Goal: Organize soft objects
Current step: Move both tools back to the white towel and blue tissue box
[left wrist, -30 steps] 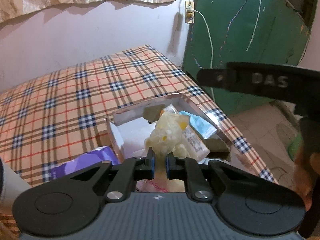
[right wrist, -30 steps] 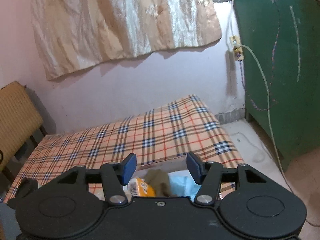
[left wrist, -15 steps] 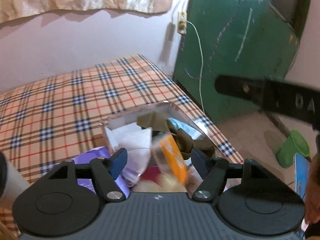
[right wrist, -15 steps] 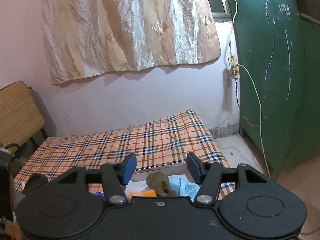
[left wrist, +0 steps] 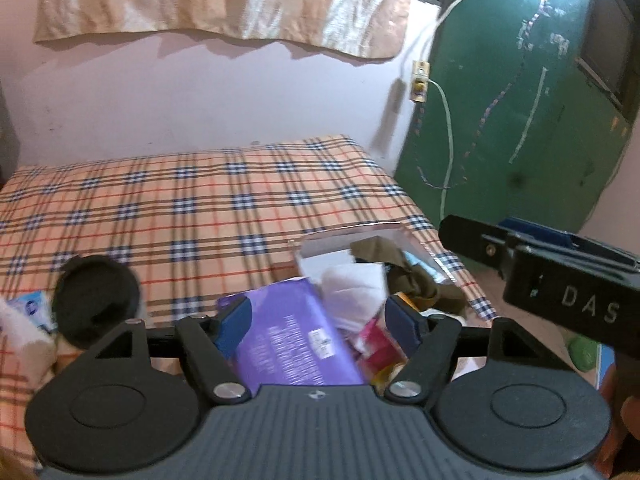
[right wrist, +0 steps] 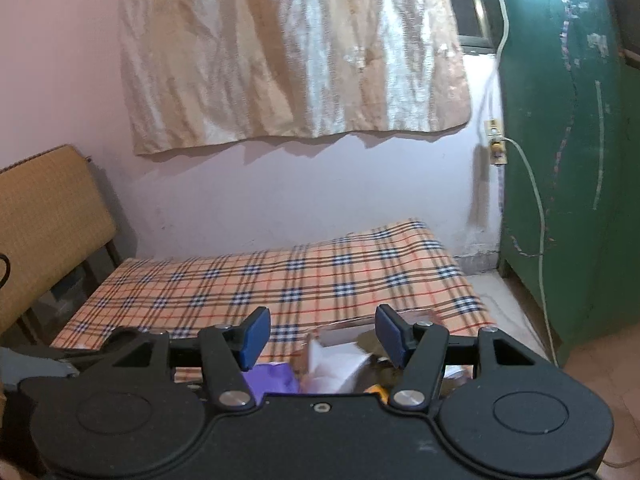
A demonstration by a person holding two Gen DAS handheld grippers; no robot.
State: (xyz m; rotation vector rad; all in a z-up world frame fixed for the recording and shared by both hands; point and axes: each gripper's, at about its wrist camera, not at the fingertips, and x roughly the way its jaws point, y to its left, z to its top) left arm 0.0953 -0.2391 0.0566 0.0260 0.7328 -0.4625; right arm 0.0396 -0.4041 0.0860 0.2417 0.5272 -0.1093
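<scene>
Hovering over the box [left wrist: 360,240] on the bed [left wrist: 180,208], left gripper [left wrist: 320,316] spread, empty; right gripper [right wrist: 318,334] spread too. Next soft item, probably the purple pack [left wrist: 288,332] beside the box: pinch mid-body, lift clear of the rim, release low.

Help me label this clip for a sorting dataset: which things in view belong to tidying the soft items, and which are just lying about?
Job:
purple pack
white pack
olive cloth
pink packet
box
left gripper, open
right gripper, open

Lying about:
black lid
chair
curtain
green door
cable
</scene>
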